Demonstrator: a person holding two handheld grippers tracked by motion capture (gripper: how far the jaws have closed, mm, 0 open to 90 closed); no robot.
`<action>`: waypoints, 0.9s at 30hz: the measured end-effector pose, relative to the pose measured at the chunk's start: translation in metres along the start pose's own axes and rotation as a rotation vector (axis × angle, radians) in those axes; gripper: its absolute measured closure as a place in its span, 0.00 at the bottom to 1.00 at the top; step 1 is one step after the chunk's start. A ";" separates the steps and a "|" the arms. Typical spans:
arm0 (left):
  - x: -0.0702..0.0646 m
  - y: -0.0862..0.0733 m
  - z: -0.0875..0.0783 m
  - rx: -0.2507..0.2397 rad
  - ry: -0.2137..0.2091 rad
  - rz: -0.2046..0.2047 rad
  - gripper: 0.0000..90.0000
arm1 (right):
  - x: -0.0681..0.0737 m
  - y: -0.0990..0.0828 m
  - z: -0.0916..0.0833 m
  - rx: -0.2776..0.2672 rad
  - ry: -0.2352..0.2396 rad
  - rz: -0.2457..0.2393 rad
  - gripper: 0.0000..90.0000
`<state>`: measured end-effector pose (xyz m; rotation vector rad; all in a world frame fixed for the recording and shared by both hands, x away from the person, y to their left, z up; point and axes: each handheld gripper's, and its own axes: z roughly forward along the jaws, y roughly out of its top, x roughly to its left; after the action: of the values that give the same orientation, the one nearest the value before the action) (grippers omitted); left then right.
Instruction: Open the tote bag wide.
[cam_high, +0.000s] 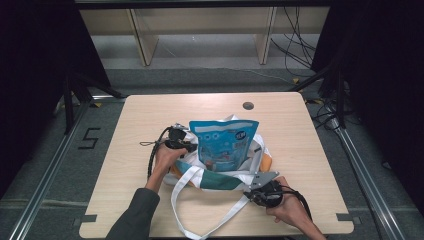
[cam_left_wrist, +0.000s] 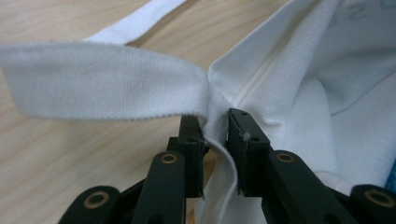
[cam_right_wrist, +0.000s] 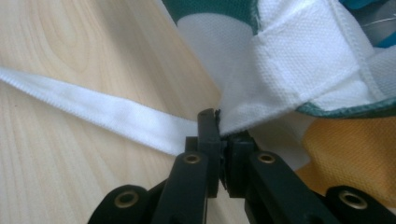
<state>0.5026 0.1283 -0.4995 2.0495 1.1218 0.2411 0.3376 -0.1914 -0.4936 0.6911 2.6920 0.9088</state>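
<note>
Left gripper is pinching the bag rim by its strap; right gripper is clamping the opposite rim. Blue pouch is sitting inside, on table.

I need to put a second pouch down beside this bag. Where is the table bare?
Bare table runs along the far edge around the round hole, and down both sides. The middle is crowded: tote bag, blue pouch, and straps looping toward the near edge.
</note>
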 end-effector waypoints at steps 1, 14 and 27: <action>-0.003 0.003 -0.012 -0.013 0.004 0.023 0.79 | -0.002 -0.001 -0.005 -0.016 0.010 0.011 0.95; -0.064 -0.005 -0.111 -0.229 -0.087 0.116 0.79 | -0.017 0.017 -0.107 -0.359 -0.068 0.080 0.70; -0.125 -0.083 -0.067 -0.037 -0.108 0.320 0.96 | -0.086 0.034 -0.041 -0.258 -0.325 0.133 0.95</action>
<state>0.3427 0.0926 -0.4892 2.1756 0.7157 0.3016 0.4106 -0.2315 -0.4354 0.8810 2.2202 1.0490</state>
